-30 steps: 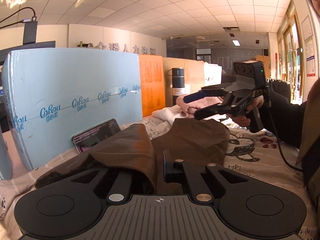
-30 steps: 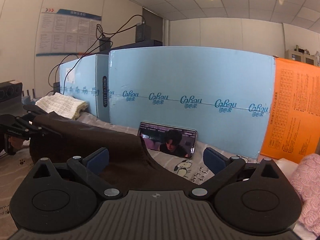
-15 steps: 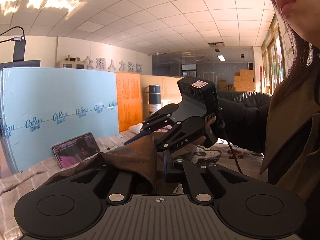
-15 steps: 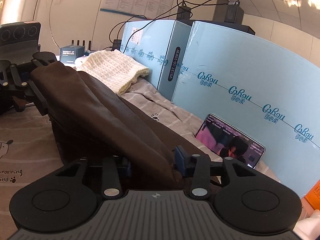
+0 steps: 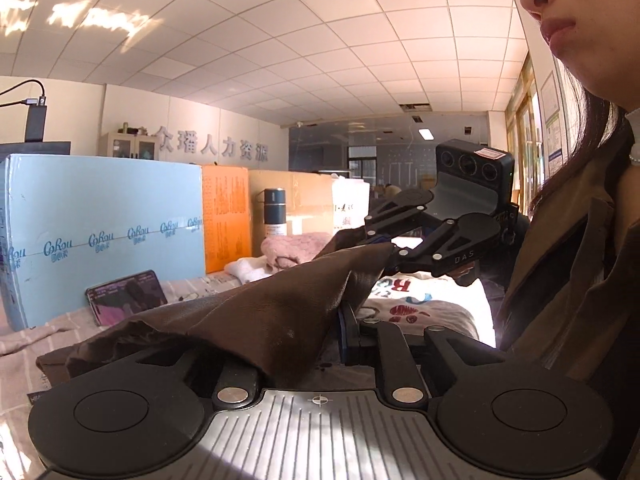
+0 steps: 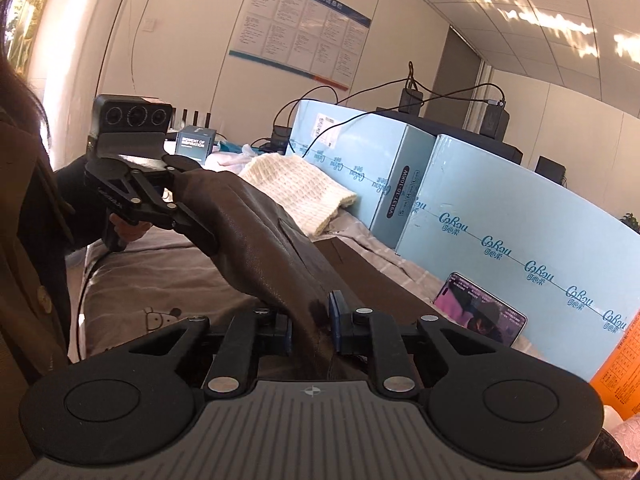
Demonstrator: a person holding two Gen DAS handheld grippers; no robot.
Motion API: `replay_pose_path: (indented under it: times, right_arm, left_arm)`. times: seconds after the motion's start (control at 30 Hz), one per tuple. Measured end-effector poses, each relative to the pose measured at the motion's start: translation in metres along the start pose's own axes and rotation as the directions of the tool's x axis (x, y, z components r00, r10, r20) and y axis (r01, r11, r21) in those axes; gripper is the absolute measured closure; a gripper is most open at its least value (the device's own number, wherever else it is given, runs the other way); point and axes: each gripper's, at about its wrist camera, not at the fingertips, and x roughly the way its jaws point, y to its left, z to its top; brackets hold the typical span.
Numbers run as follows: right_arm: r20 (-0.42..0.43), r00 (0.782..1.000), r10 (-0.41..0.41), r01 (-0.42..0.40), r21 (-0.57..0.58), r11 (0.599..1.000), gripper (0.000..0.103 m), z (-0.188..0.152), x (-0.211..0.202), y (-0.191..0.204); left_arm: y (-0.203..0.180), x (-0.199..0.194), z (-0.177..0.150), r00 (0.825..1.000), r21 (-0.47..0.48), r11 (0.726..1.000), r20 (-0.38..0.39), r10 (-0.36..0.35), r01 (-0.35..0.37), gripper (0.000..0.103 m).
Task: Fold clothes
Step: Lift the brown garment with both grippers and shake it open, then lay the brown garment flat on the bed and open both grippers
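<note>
Two pale-blue printed cartons [image 6: 516,224] stood along the far side of my work surface, the biggest things I could see, with a grey cartoon-print bedsheet [image 6: 132,280] spread over the surface in front of them. Over that sheet hung the dark brown leather-look garment [image 6: 264,240], lifted clear in the middle and stretched as a sloping ridge between my two tools, its lower part trailing down onto the sheet toward the cartons. Beyond it, beside the nearer carton, lay a folded cream knitted sweater [image 6: 304,184], and on the opposite end a folded pink fluffy garment [image 5: 296,252] sat near a dark-capped cylindrical flask [image 5: 275,213]. My left gripper [image 5: 320,336] had its fingers drawn together on one edge of the brown garment, the cloth draping over the left finger and hiding it. My right gripper [image 6: 310,326] was likewise clamped close, a fold of the same garment pinched between its blue pads [image 6: 335,320]. Smallest, a black smartphone with a lit screen [image 6: 478,314] leaned against the front carton.
</note>
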Motion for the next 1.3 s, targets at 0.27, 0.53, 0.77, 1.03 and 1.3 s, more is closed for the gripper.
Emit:
replay_pose_path:
  times: [0.27,0.53,0.77,1.03,1.3]
  right_arm:
    - [-0.083,0.986,0.144,-0.134,0.110,0.985,0.083,-0.013,-0.019,0.051]
    - [-0.015,0.994,0.104,-0.101,0.125,0.987,0.044,-0.012,-0.055,0.049]
    - [-0.002,0.987,-0.161,0.156,0.248,0.956,0.025,-0.035,-0.067,-0.020]
    - [-0.231,0.877,-0.422,0.481,0.426,0.766,0.022,-0.098,-0.040,-0.115]
    - [-0.449,0.748,-0.488,0.654,0.375,0.657,0.022,-0.144,-0.003,-0.173]
  left_arm:
    - [-0.035,-0.016,-0.021,0.980,0.030,0.999,-0.197,-0.012,0.019,0.040]
    - [-0.047,-0.064,-0.029,0.958,0.049,0.991,-0.256,0.131,-0.122,0.025]
    - [0.040,-0.090,-0.021,0.937,-0.318,0.887,-0.013,0.350,-0.335,0.013]
    - [0.130,0.002,-0.033,0.786,-0.485,0.619,-0.371,0.494,-0.618,0.013]
    - [0.139,0.033,-0.041,0.755,-0.498,0.567,-0.449,0.478,-0.656,0.029]
